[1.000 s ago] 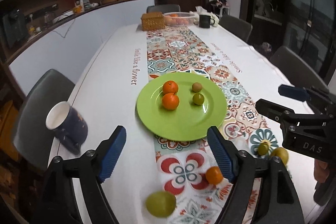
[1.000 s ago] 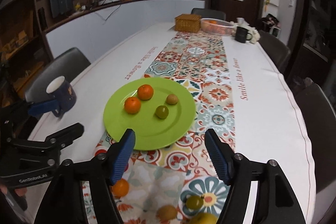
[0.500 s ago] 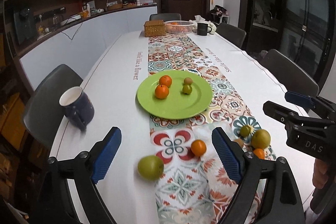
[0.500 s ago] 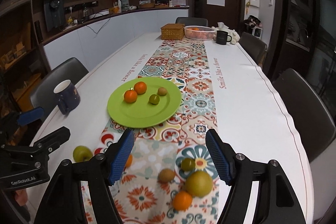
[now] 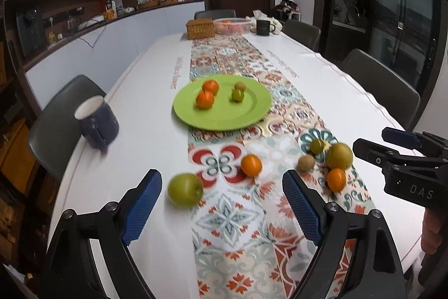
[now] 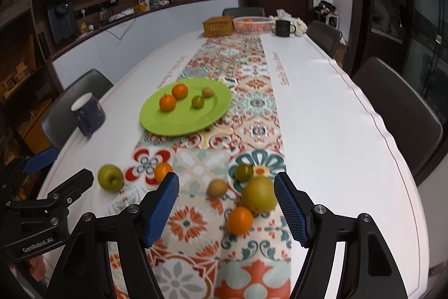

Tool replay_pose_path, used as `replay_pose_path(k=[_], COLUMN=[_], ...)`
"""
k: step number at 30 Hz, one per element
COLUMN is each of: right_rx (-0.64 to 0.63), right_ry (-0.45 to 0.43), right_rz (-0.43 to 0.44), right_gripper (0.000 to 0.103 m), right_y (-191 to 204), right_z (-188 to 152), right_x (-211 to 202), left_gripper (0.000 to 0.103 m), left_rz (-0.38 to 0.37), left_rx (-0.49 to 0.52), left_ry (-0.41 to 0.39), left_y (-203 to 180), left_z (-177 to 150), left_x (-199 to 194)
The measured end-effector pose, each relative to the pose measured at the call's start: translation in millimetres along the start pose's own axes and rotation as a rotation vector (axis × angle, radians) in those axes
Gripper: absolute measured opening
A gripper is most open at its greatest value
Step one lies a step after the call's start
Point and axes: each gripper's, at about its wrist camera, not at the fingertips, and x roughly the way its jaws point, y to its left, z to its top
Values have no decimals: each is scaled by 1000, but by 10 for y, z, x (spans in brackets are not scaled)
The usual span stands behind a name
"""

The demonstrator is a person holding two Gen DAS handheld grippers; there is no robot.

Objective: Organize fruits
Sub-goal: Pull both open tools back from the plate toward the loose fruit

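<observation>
A green plate (image 5: 246, 116) (image 6: 173, 125) on the patterned table runner holds two oranges (image 5: 205, 99), a small green fruit (image 5: 237, 95) and a brown one. Loose on the runner nearer me lie a green apple (image 5: 185, 189) (image 6: 110, 177), an orange (image 5: 251, 165) (image 6: 163, 170), a kiwi (image 5: 306, 162) (image 6: 217, 187), a small green fruit (image 6: 244, 172), a yellow-green pear (image 5: 339, 156) (image 6: 259, 194) and another orange (image 5: 336, 179) (image 6: 240, 219). My left gripper (image 5: 222, 206) is open and empty above the apple and orange. My right gripper (image 6: 226, 208) is open and empty above the pear group.
A dark blue mug (image 5: 96, 121) (image 6: 88, 114) stands left of the plate near the table edge. A wicker box (image 5: 200, 28), a white fruit basket (image 5: 232, 25) and a black mug (image 5: 263, 27) stand at the far end. Chairs surround the table.
Both grippers have pulled back from the plate toward the near end of the table, bringing the loose fruits into view. Both stay open and empty.
</observation>
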Motion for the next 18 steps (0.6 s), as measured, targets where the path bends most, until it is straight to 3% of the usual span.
replay_pose_path(k=[18], right_rx=[-1], right_ry=[128], right_rz=[-30], right_gripper=[71], right_y=[-96], right_z=[-389], right_x=[303], left_gripper=[88], left_rz=[6], left_rx=[54], left_ry=[31], left_y=[-135], left_z=[-372], left_x=[197])
